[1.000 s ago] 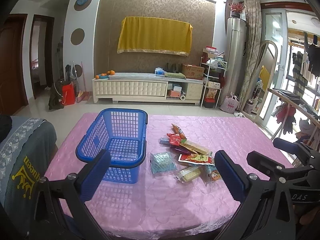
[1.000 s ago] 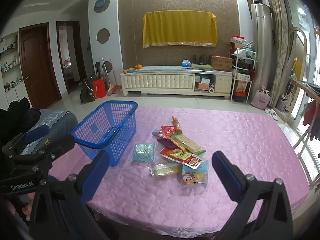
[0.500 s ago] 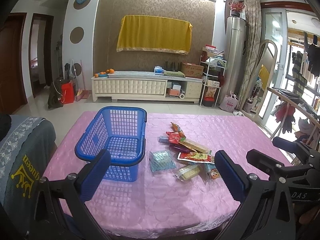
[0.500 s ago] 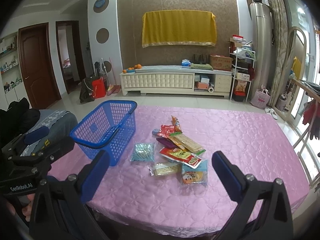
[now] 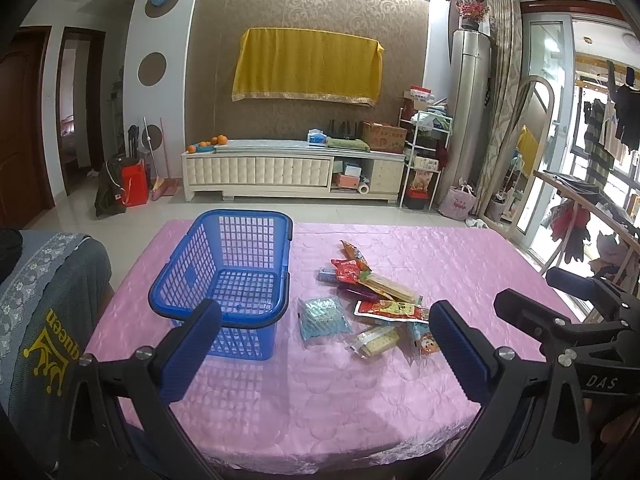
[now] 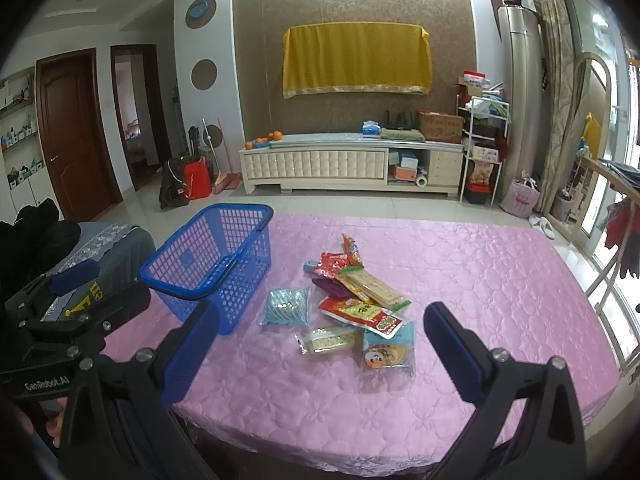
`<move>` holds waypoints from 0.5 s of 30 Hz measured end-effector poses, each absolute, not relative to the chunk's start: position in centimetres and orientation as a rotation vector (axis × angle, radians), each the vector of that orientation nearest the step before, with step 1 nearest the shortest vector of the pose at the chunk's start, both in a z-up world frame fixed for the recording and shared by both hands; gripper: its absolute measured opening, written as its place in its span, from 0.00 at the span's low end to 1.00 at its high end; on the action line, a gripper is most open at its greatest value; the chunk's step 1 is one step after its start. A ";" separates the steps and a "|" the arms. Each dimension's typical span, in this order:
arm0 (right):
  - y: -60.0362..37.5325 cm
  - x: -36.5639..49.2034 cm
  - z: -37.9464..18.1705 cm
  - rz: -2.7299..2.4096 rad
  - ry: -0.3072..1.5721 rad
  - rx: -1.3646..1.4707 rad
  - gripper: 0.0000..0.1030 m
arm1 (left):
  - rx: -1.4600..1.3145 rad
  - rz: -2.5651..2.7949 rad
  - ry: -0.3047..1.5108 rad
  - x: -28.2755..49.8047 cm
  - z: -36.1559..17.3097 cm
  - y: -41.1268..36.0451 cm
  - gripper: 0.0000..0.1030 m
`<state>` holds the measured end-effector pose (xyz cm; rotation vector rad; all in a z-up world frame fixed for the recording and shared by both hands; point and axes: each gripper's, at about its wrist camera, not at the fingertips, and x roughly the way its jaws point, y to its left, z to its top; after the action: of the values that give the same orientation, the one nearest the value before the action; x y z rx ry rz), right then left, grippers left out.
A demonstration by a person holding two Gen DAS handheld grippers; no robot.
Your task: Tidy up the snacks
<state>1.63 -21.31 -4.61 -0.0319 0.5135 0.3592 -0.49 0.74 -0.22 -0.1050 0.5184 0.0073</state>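
An empty blue plastic basket (image 5: 224, 280) stands on the left of the pink table (image 5: 320, 392); it also shows in the right wrist view (image 6: 216, 264). Several snack packets lie in a pile (image 5: 372, 300) to its right, also seen in the right wrist view (image 6: 352, 304): a light blue packet (image 6: 286, 306), a red packet (image 6: 360, 314), a cracker pack (image 6: 328, 340) and a cartoon packet (image 6: 388, 350). My left gripper (image 5: 320, 356) is open and empty, held before the near table edge. My right gripper (image 6: 320, 352) is open and empty, to the right of the left one.
A grey cloth-covered chair (image 5: 44, 312) stands by the table's left side. A drying rack with clothes (image 5: 592, 216) stands to the right. A TV cabinet (image 5: 292, 172) lines the far wall beyond open floor.
Both grippers have drifted back slightly from the table. The basket and snacks have not moved.
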 end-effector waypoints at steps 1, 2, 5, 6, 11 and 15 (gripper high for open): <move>-21.4 1.6 -4.6 0.357 0.514 -0.031 1.00 | -0.106 0.006 0.520 -0.5 -0.2 0.7 1.00; -21.4 1.5 -4.6 0.355 0.514 -0.032 1.00 | -0.107 0.006 0.522 -0.5 -0.2 0.8 1.00; -21.5 1.6 -4.5 0.356 0.516 -0.031 1.00 | -0.108 0.010 0.519 -0.5 -0.2 0.7 1.00; -21.5 1.6 -4.5 0.356 0.518 -0.031 1.00 | -0.108 0.011 0.519 -0.5 -0.2 0.7 1.00; -21.4 1.7 -4.3 0.355 0.518 -0.036 1.00 | -0.110 0.011 0.522 -0.6 -0.2 0.8 1.00; -21.2 1.7 -4.3 0.356 0.521 -0.036 1.00 | -0.108 0.018 0.522 -0.8 -0.1 0.7 1.00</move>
<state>1.67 -21.19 -4.34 -0.0359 0.5210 0.3559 -0.78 0.74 -0.09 -0.1077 0.5216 0.0180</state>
